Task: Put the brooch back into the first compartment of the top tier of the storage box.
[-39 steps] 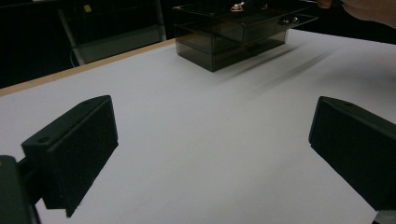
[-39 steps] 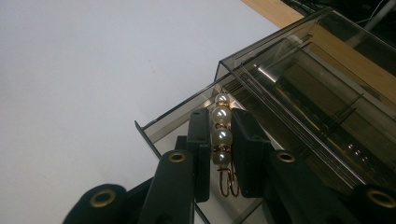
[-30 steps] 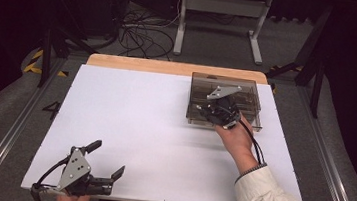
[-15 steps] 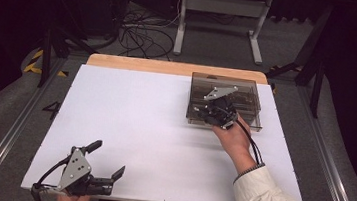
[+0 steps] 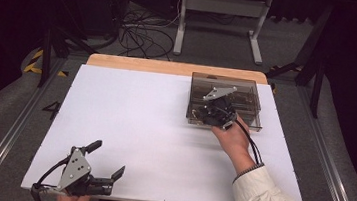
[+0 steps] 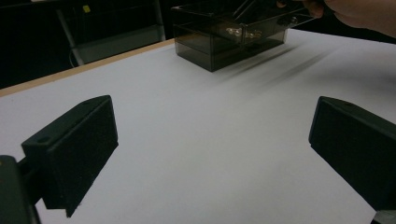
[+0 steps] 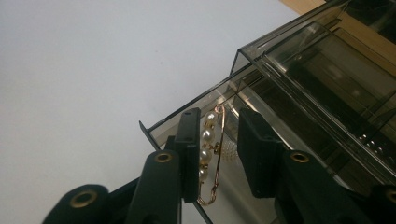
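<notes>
A smoky clear drawer box (image 5: 237,94) stands at the table's far right, and its bottom drawer (image 7: 161,128) is pulled out. My right gripper (image 5: 211,115) hovers over that drawer's front corner. Its jaws are apart. A gold pin set with pearls (image 7: 208,148) hangs between them, lying along the left jaw with a gap to the right one. My left gripper (image 5: 107,158) rests at the table's near left edge, open and with nothing in it. Far ahead of the left gripper (image 6: 210,144) are the box (image 6: 224,39) and the other hand (image 6: 369,16).
A white sheet (image 5: 139,121) covers the table, with a wooden strip (image 5: 140,64) at the far edge. Cables (image 5: 143,31) and a desk frame (image 5: 221,7) lie on the floor beyond. More small jewellery glints inside the box's upper drawers (image 7: 369,140).
My right gripper has shifted slightly towards the drawer's near corner. The left gripper has not moved.
</notes>
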`<state>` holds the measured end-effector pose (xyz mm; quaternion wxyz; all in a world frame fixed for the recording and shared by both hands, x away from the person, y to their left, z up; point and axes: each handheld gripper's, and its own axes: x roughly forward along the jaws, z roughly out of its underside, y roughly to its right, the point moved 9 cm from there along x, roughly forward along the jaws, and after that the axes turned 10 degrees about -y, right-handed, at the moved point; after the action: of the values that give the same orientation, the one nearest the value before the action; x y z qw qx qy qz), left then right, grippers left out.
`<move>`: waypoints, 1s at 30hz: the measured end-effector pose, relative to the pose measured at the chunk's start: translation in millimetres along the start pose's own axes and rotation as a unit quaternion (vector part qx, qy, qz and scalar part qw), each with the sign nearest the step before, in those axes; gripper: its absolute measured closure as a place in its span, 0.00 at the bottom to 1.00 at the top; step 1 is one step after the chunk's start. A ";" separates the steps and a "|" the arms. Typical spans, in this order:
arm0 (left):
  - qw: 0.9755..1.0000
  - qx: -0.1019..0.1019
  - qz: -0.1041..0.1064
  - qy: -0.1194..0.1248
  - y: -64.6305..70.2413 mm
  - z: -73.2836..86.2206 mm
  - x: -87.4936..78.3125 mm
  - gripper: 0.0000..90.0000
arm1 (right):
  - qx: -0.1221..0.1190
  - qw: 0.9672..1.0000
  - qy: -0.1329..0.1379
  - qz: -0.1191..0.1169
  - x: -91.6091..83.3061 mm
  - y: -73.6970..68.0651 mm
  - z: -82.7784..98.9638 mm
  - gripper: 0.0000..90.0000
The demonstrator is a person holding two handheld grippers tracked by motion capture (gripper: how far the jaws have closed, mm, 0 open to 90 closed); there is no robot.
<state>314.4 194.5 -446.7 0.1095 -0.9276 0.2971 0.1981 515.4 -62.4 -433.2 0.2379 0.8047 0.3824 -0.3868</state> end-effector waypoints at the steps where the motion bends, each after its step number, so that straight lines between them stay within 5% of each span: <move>1: 1.000 0.000 0.000 0.000 0.1 -0.1 0.0 0.02 | 0.001 1.000 0.003 -0.004 -0.8 -0.5 -0.3 0.76; 9: 1.000 0.001 0.000 -0.001 -0.1 -0.3 0.8 0.02 | -0.001 1.000 0.030 -0.009 -13.1 -3.7 -5.1 0.63; 18: 1.000 0.000 0.001 0.000 -0.2 -0.7 1.0 0.02 | -0.014 0.997 0.080 -0.009 -38.0 -19.2 -12.3 0.31; 30: 1.000 -0.001 -0.002 0.000 -0.9 -0.1 0.4 0.02 | -0.026 0.993 0.112 -0.025 -57.0 -33.4 -12.4 0.18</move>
<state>315.2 194.9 -446.7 0.1089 -0.9283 0.2949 0.1986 470.9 -58.6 -383.0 0.2046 0.8270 0.4364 -0.2896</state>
